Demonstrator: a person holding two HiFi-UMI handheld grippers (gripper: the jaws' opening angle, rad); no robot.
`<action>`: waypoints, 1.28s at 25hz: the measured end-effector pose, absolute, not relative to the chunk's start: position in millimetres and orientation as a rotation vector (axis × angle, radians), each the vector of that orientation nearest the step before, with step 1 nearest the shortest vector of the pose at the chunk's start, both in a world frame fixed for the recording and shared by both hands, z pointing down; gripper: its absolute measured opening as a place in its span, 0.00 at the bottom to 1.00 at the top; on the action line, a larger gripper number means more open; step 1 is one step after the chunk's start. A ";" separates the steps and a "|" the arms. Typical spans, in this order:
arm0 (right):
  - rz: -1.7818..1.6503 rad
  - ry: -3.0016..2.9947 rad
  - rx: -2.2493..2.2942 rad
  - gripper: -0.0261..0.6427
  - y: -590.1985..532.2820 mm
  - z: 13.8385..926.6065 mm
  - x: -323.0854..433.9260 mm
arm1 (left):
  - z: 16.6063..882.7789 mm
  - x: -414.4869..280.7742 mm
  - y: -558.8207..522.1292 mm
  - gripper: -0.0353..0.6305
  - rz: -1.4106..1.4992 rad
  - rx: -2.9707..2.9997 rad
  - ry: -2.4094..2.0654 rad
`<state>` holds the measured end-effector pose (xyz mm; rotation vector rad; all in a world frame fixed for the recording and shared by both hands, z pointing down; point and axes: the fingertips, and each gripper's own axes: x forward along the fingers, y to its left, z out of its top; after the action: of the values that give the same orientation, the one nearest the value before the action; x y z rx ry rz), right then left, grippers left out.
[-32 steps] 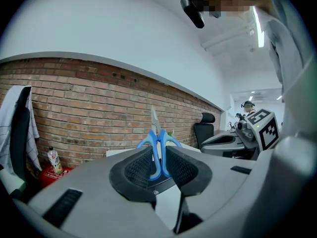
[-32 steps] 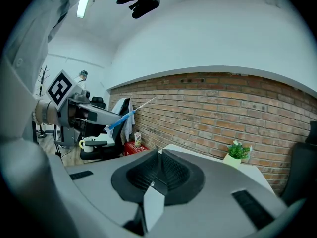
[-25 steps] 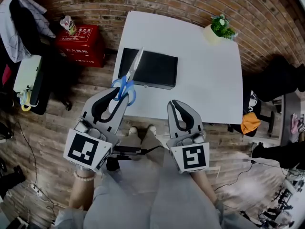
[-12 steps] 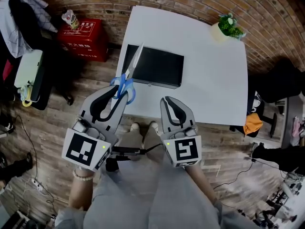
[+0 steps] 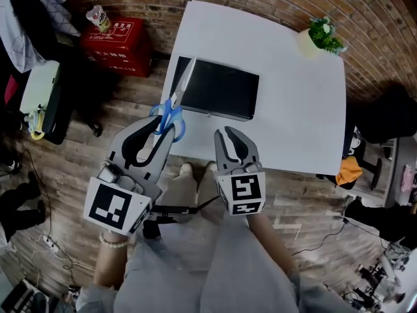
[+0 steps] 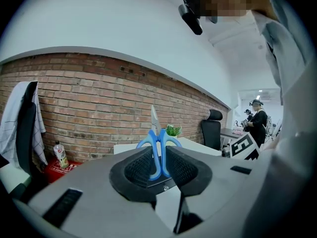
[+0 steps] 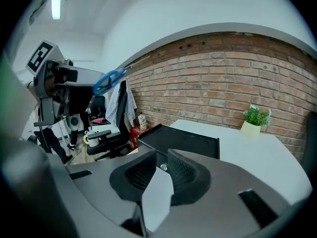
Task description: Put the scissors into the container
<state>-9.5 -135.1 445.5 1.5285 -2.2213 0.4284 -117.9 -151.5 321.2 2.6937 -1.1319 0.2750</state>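
Head view: the left gripper [image 5: 161,130] sits left of centre, its fingers clamped on the blue handles of the scissors [image 5: 173,109]; the blades point toward the top of the frame, and their tip overlaps the left end of the black container [image 5: 218,90]; the scissors are held in the air, not inside the container; the container lies on the white worktop [image 5: 293,109], near its left and lower edges; the right gripper [image 5: 229,134] is at lower centre, just below the container in the frame, at the worktop's lower edge; a small potted plant [image 5: 324,36] stands at the worktop's upper right corner; a red box [image 5: 124,36] lies on the wooden floor at upper left.

Left gripper view: the ribbed fingers [image 6: 136,167] press on the scissors' two blue loops from both sides; the scissors [image 6: 157,143] stand upright at centre, blade tip up against the brick wall [image 6: 89,108].

Right gripper view: the right gripper's fingers [image 7: 141,175] are drawn in to a narrow gap with nothing between them; the container [image 7: 181,140] lies just beyond them, open side up; the plant [image 7: 255,117] is at right, well apart from it.
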 end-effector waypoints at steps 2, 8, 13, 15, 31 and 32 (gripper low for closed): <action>0.453 -2.200 1.523 0.11 -136.5 456.7 -8.1 | 326.7 -118.3 -151.1 0.20 0.293 2.686 -1.128; 0.511 -2.180 1.506 0.22 -149.4 481.9 -10.2 | 335.2 -117.4 -155.1 0.20 0.303 2.668 -1.127; 0.564 -2.160 1.486 0.22 -158.2 503.6 -14.2 | 341.9 -118.1 -156.4 0.20 0.318 2.638 -1.135; 0.584 -2.149 1.480 0.22 -161.0 511.8 -14.8 | 344.8 -119.7 -157.3 0.20 0.337 2.631 -1.146; 0.668 -2.092 1.461 0.22 -179.5 555.1 -19.8 | 356.5 -130.6 -150.3 0.20 0.349 2.574 -1.183; 0.669 -2.089 1.463 0.22 -180.3 555.9 -19.4 | 356.4 -131.2 -149.2 0.20 0.350 2.572 -1.186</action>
<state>-19.4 -180.3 555.9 1.4628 -2.0894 0.6688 -131.2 -149.2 356.4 2.5723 -1.1862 0.3501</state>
